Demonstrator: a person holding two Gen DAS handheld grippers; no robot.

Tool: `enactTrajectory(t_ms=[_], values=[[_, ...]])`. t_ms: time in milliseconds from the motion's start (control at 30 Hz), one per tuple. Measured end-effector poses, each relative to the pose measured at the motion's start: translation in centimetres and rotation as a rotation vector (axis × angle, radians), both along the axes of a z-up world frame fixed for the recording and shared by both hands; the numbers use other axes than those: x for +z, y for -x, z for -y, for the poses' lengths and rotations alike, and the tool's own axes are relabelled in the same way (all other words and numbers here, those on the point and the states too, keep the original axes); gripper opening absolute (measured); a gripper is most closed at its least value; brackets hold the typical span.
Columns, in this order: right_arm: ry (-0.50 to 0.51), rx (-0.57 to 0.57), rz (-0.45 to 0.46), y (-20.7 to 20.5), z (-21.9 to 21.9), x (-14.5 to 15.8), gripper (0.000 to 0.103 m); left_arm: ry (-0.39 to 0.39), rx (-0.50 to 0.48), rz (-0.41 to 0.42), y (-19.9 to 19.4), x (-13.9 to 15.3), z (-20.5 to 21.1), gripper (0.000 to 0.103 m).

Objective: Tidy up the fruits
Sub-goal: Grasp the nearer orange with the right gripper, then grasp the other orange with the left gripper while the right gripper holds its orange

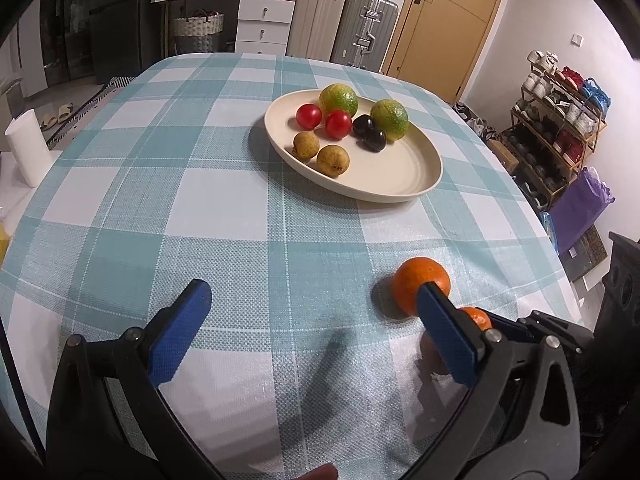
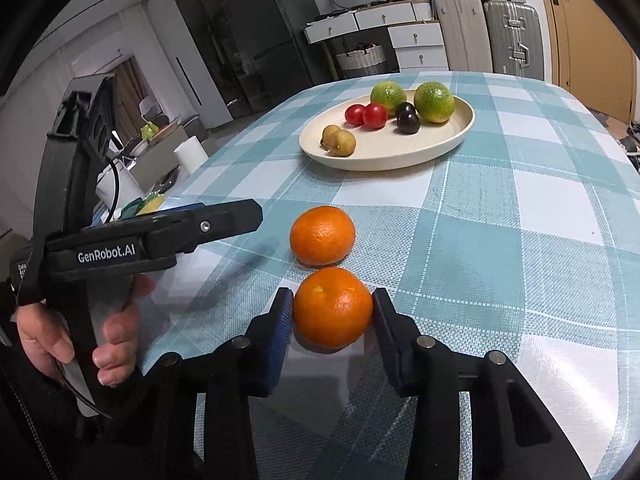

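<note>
Two oranges lie on the checked tablecloth. My right gripper (image 2: pixel 333 312) is shut on the near orange (image 2: pixel 333 307), its blue pads touching both sides. The far orange (image 2: pixel 322 235) lies just beyond it; it also shows in the left wrist view (image 1: pixel 420 286), with the near orange (image 1: pixel 476 317) mostly hidden behind my finger. My left gripper (image 1: pixel 316 296) is open and empty over bare cloth, left of the oranges. A cream plate (image 1: pixel 404 184) (image 2: pixel 384 160) further back holds two green citrus, two red tomatoes, two dark plums and two brown longans.
The table (image 1: pixel 224 200) drops off at its right edge toward a shoe rack (image 1: pixel 560 128). A white paper roll (image 1: pixel 26 148) stands off the left edge. Suitcases and drawers stand behind the table.
</note>
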State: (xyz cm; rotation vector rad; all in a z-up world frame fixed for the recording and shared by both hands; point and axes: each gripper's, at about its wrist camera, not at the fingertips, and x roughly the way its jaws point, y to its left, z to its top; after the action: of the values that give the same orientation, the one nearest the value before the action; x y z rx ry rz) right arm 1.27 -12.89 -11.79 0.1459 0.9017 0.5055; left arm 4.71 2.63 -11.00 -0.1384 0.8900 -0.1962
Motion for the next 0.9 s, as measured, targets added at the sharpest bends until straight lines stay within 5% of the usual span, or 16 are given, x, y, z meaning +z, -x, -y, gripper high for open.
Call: enactTrajectory(t_ms=[367,900], values=[[-0.021,-0.033,0.018,0.2,1.0,0.3,0.04,0.024,-0.015,-0.015,0.2,0.3,0.1,0.102],[-0.047,-0.119,0.049,0.6,5.2,1.4,0.04,0.019,-0.168,-0.048,-1.3,0.5,4.4,0.102]])
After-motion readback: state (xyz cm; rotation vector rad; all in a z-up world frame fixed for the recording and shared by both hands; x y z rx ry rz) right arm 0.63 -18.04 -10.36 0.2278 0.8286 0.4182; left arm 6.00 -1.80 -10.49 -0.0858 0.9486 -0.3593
